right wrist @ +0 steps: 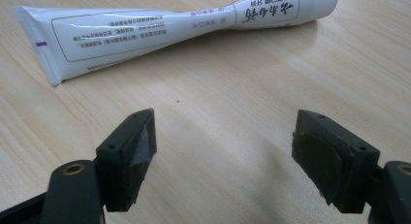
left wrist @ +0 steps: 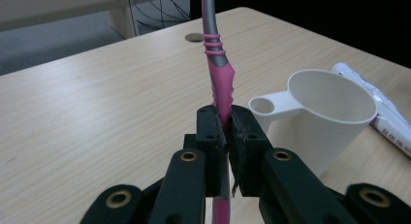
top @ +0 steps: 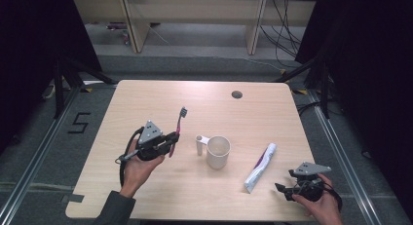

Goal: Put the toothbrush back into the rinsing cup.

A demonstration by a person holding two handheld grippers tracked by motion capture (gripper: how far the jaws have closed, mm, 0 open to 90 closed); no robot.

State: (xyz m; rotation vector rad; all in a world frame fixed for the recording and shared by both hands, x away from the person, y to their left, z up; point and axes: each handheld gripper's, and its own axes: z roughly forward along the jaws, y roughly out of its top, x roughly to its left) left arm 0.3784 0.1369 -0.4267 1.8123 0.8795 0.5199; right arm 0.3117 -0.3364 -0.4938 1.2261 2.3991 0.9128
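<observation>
Aloft, your left gripper [top: 171, 140] clamped the toothbrush [top: 178, 126] upright — your right gripper [top: 282, 188] gaped empty, low beside the toothpaste tube [top: 261, 167].

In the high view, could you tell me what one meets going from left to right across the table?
Left gripper → toothbrush → cup → toothpaste tube → right gripper.

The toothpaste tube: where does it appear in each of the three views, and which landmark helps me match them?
High view: the toothpaste tube lies lower right on the table, left of the right tongs.
Left gripper view: its end shows at the right edge, behind the white cup.
Right gripper view: it lies across the top, beyond the open jaws.
Shared landmark: the light wooden table.
</observation>
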